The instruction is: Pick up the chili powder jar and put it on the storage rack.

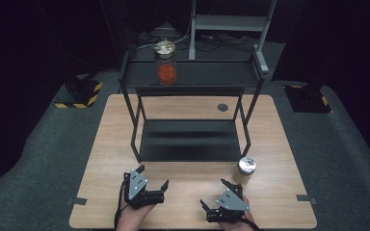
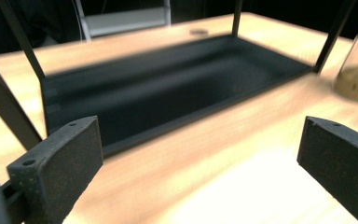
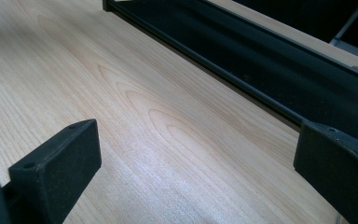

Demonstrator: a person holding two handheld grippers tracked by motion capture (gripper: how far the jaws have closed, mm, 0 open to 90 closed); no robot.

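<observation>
**Both grippers spread wide, idle at near edge**

Left gripper (image 1: 153, 176): low over the light wooden table (image 1: 111, 134) near its front edge, left of centre, jaws wide apart, empty, angled up-right. Right gripper (image 1: 213, 192): near the front edge, right of centre, jaws wide, empty, angled up-left. Small clear glass jar with silver lid (image 1: 245, 170): on the table just beyond the right gripper, beside the front right leg of the black metal shelf rack (image 1: 189, 142), untouched.

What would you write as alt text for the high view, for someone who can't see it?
A person's hands hold two open grippers, left gripper and right gripper, low over a wooden table. A silver-lidded jar stands just ahead of the right gripper. Another jar with orange contents sits on the top shelf of a black two-tier rack.
</observation>
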